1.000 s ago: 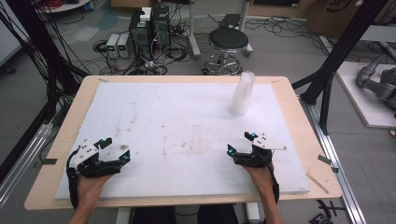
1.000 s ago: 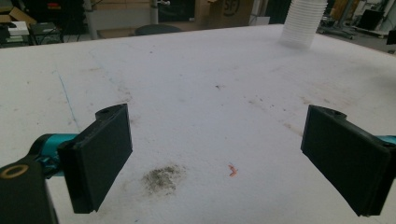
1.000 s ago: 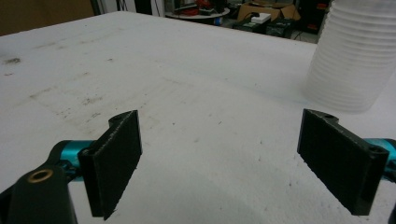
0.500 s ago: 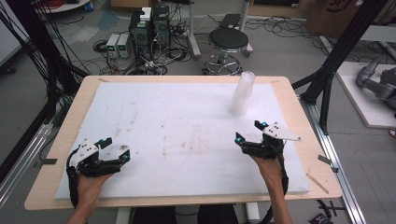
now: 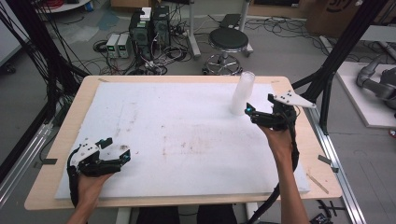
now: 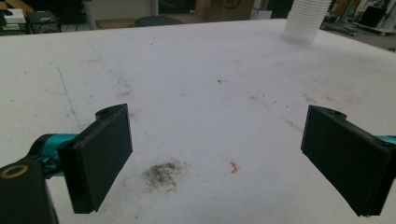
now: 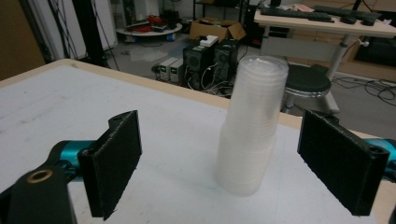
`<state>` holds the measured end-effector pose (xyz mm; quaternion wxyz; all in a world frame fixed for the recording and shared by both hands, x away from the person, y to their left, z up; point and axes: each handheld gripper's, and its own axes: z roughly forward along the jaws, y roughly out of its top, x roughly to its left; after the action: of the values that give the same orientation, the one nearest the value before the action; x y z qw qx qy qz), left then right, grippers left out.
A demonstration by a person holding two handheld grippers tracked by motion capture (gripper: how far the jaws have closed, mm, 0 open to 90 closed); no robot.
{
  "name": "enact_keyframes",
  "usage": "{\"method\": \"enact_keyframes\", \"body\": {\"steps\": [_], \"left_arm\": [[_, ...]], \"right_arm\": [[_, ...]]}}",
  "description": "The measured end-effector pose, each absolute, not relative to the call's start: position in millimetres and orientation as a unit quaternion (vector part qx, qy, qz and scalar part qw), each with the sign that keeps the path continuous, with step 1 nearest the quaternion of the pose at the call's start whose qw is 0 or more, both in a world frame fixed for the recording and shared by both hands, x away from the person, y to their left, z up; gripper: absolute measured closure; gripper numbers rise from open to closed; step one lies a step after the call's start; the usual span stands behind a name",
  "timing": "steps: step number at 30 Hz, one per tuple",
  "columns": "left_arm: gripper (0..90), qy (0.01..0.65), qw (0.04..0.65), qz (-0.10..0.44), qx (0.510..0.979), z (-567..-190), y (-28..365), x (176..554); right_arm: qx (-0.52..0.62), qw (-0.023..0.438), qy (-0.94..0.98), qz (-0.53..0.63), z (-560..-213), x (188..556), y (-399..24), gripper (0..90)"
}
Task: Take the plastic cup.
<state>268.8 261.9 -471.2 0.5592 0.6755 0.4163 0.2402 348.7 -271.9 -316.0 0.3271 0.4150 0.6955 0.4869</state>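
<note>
The cups, stacked upside down, stand at the bench's two o'clock. The right hand-held gripper sits just beside them at their five o'clock, jaws wide, lining up a grasp; next, I'd guess, close round the stack. The left hand-held gripper rests wide at eight o'clock.

The left gripper sits low at the frame's lower left, fingers spread wide. The right gripper, at middle right on an outstretched forearm, gapes too.
</note>
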Motion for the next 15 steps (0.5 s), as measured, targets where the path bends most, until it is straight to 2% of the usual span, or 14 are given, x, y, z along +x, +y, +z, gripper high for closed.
{"method": "enact_keyframes", "body": {"steps": [6, 15], "left_arm": [[8.7, 0.422, 0.560, 0.226, 0.676, -471, 263, 272], [8.7, 0.418, 0.551, 0.238, 0.682, -471, 261, 271]], "right_arm": [[0.432, 0.326, 0.693, 0.476, -299, 369, -271, 13.6], [0.473, 0.313, 0.674, 0.473, -279, 405, -281, 13.6]]}}
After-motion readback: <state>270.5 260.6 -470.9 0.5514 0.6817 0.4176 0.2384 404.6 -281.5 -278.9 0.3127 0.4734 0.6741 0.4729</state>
